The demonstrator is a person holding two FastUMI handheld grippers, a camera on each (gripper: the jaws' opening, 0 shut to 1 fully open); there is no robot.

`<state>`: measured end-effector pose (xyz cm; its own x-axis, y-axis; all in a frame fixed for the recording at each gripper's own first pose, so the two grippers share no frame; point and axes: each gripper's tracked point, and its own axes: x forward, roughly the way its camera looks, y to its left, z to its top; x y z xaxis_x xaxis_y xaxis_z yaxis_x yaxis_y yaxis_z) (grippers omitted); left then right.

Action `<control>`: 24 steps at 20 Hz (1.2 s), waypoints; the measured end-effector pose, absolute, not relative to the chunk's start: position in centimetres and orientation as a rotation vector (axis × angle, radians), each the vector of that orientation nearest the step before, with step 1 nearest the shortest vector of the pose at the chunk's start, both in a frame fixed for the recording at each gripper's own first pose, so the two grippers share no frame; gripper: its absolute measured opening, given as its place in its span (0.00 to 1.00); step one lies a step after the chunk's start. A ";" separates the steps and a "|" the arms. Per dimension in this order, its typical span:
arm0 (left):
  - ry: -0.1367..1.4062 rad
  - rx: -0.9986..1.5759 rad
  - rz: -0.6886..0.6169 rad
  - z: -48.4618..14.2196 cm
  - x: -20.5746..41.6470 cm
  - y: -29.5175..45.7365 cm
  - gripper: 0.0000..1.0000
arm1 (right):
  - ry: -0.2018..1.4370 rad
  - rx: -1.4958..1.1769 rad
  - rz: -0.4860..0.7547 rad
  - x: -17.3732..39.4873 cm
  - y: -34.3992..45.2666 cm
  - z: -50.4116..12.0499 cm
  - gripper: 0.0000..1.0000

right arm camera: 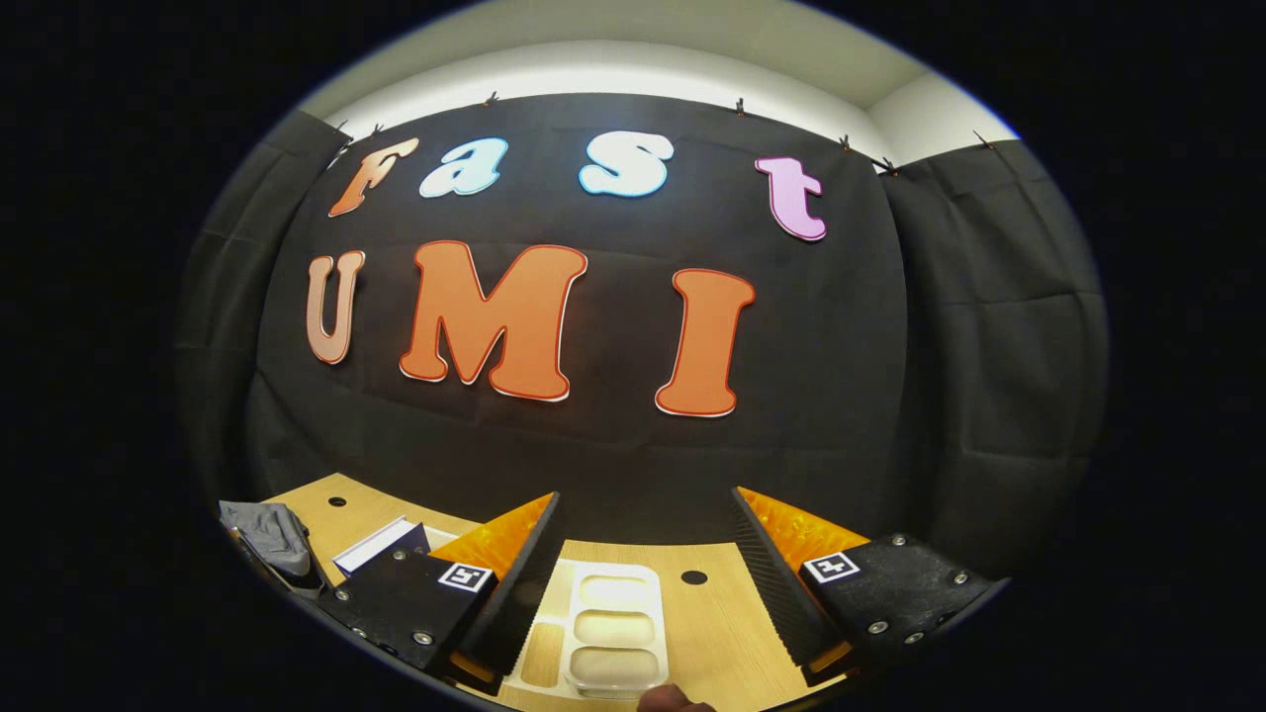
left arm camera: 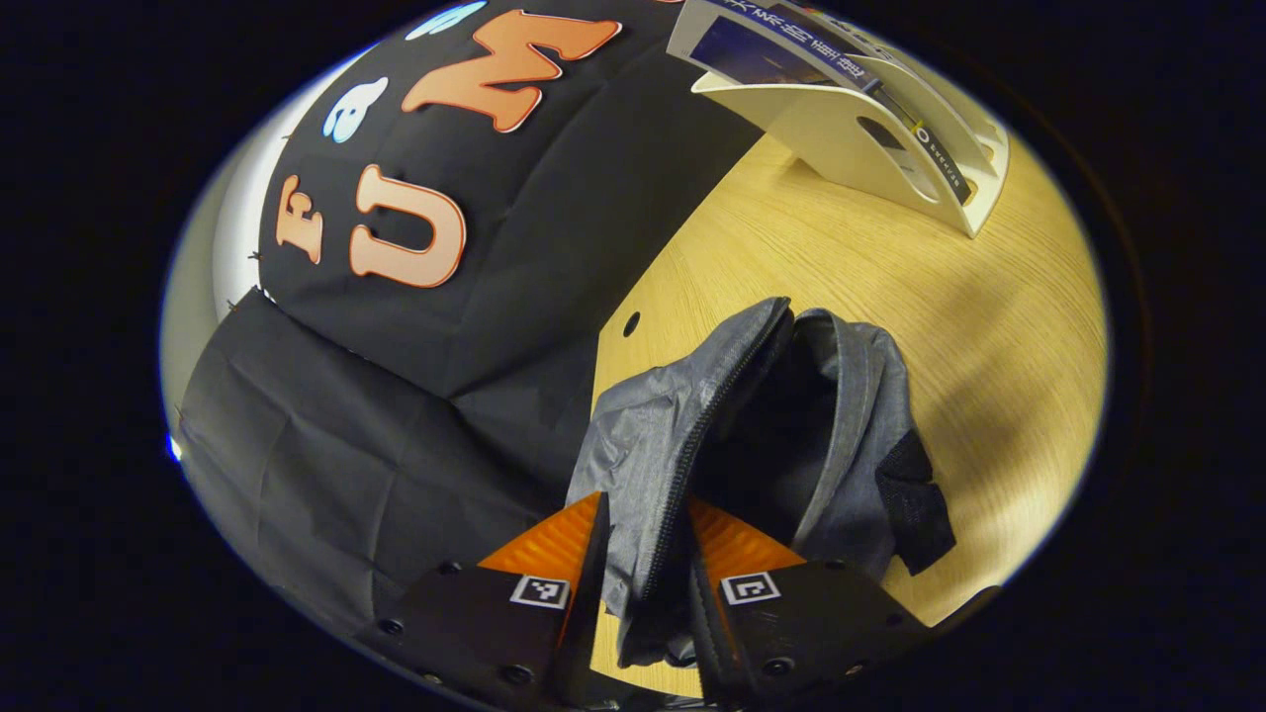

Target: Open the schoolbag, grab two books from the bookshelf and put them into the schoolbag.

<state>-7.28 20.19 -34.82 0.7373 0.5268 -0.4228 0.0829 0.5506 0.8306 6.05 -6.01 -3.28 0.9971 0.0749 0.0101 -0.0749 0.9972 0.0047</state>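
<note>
Left gripper view: the left gripper (left arm camera: 643,554) pinches the bag (left arm camera: 781,425) by its zipper edge, both fingers pressing the cloth, likely to hold its mouth open on the worktop (left arm camera: 989,326). Books (left arm camera: 791,49) wait in the rack (left arm camera: 851,138) beyond. Right gripper (right arm camera: 648,554) hangs spread, holding nothing.
</note>
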 end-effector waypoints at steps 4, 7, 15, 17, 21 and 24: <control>0.680 0.906 0.206 -33.4 -6.5 21.1 0.22 | 0.003 0.006 0.030 4.1 -2.5 -2.1 0.98; 0.678 0.809 0.140 -32.0 -6.0 22.7 0.19 | 0.000 -0.046 0.007 2.4 0.3 -1.4 0.98; 0.711 0.569 -0.101 -27.5 -3.9 24.6 0.07 | 0.017 -0.084 -0.023 0.1 7.1 0.8 0.98; 0.726 0.519 -0.153 -26.2 -3.3 25.3 0.07 | 0.034 -0.114 -0.017 0.1 8.6 1.1 0.98; 0.728 0.458 -0.259 -23.1 -2.0 26.0 0.07 | 0.077 -0.160 -0.023 -0.1 10.7 1.7 0.98; 0.738 0.405 -0.314 -21.6 -1.1 26.1 0.07 | 0.123 -0.201 -0.015 0.2 12.3 1.6 0.98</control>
<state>-1.11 26.06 -21.63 0.6994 -0.1342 -0.7020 0.4133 0.8773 0.2441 0.16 12.34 1.63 0.9923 -0.0268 -0.1207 0.0022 0.9798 -0.1997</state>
